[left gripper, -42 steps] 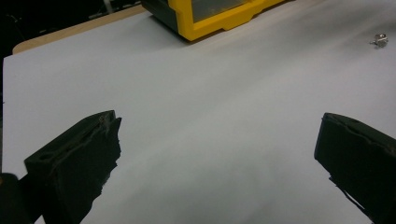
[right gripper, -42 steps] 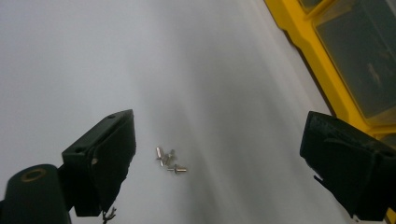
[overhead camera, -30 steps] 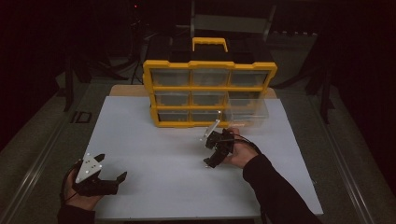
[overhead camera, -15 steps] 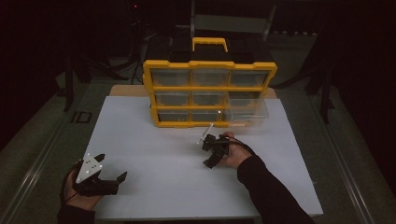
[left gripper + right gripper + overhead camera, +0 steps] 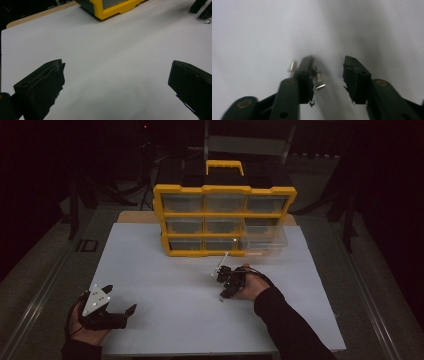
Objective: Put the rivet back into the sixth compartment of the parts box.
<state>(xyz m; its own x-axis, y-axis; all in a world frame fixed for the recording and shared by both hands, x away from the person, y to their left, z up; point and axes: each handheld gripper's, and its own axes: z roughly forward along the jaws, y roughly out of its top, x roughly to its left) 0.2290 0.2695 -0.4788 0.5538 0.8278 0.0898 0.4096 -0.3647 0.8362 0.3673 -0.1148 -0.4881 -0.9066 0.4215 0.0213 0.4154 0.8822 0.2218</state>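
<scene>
Closing over small metal screws (image 5: 319,82) on the white table (image 5: 165,270), the right gripper (image 5: 328,67) has jaws still apart, pads not pressing anything; one screw lies outside its left jaw, others between the jaws. Left gripper (image 5: 115,82) rests near the table's front-left edge, jaws wide open, holding nothing. Yellow drawer box (image 5: 225,217) stands at the back, bottom-right drawer pulled out.

A dark room surrounds a white-topped table (image 5: 150,250), with dim frames and stands (image 5: 75,195) behind it.
</scene>
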